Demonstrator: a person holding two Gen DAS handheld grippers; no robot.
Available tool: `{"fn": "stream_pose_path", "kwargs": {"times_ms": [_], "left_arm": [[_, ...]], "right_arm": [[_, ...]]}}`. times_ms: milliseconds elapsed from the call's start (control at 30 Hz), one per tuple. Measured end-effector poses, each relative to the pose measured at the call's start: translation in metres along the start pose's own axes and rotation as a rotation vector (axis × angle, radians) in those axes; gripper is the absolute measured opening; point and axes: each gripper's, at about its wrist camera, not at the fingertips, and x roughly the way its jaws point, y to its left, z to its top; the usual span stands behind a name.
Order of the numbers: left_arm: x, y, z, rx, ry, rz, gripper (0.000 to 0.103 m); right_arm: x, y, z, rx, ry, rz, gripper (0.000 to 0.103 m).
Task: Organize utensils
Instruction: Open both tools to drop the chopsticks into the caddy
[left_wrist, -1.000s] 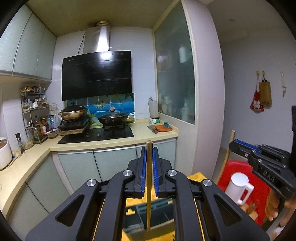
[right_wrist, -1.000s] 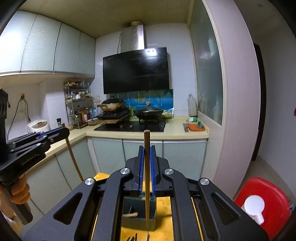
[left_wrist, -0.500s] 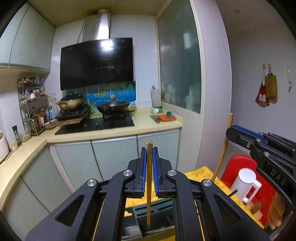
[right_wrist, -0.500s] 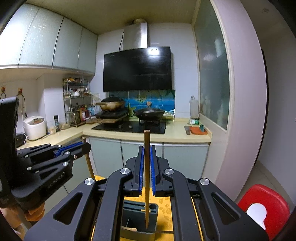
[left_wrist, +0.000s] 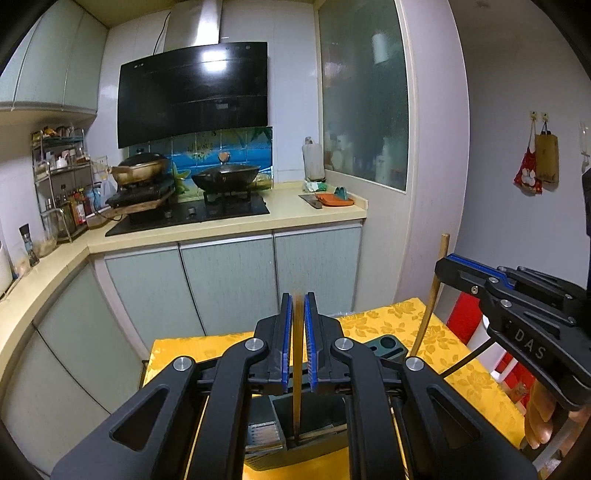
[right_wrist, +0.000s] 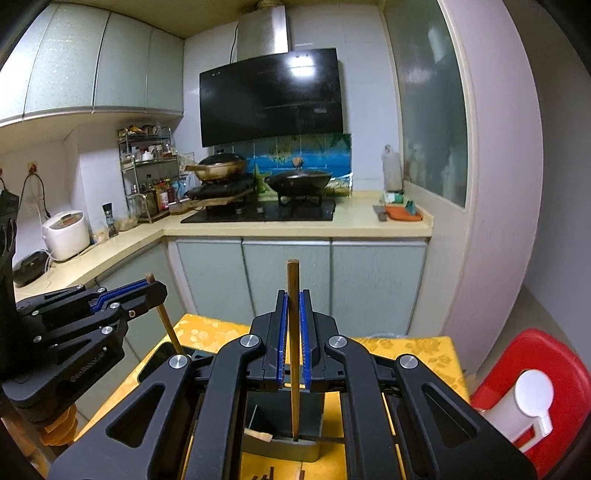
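My left gripper (left_wrist: 296, 306) is shut on a wooden chopstick (left_wrist: 296, 387) that stands upright and looks slightly blurred. Its tip reaches down into a compartment of the dark grey-green utensil holder (left_wrist: 325, 413) on the yellow table. My right gripper (right_wrist: 291, 299) is shut on a second upright chopstick (right_wrist: 293, 273), whose tip is at the rim of the holder (right_wrist: 273, 410). Each view also shows the other gripper from the side: the right gripper (left_wrist: 443, 264) at the right, the left gripper (right_wrist: 153, 286) at the left. Both are over the holder, side by side.
The table with the yellow flowered cloth (left_wrist: 388, 321) stands in front of the kitchen counter (left_wrist: 221, 236), which carries a stove and pans. To the right stands a red stool (right_wrist: 546, 350) with a white mug (right_wrist: 532, 391). A few loose sticks (right_wrist: 266, 474) lie on the cloth near me.
Both grippers have sunk toward the table with their chopsticks. The chopstick tips have come down to the holder, and more of the yellow cloth shows.
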Motion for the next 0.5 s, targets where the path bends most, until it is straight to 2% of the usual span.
{"fn": "stream_pose_path", "kwargs": {"times_ms": [33,167,200,233,267,300,500], "left_arm": [[0.0,0.001,-0.001,-0.006,0.006,-0.002,0.013],[-0.005,0.008,-0.002,-0.026,-0.001,0.004,0.043],[-0.006,0.009,-0.001,-0.028,-0.003,0.005,0.046],[-0.008,0.011,-0.001,-0.032,-0.005,0.004,0.052],[-0.01,0.013,-0.001,-0.039,-0.007,0.004,0.057],[-0.012,0.015,-0.001,-0.049,-0.008,0.0,0.059],[-0.023,0.022,-0.007,-0.072,-0.019,-0.014,0.073]], "right_arm": [[0.002,-0.001,0.0,0.005,0.008,0.003,0.007],[0.002,-0.002,-0.001,0.007,0.017,-0.002,0.01],[0.001,-0.001,0.0,0.004,0.021,-0.003,0.012],[0.001,-0.001,0.0,0.002,0.021,-0.007,0.014],[0.0,-0.001,0.0,0.001,0.02,-0.015,0.022],[-0.002,-0.001,0.0,0.002,0.017,-0.024,0.029],[-0.015,-0.002,-0.002,-0.008,-0.001,-0.046,0.038]]}}
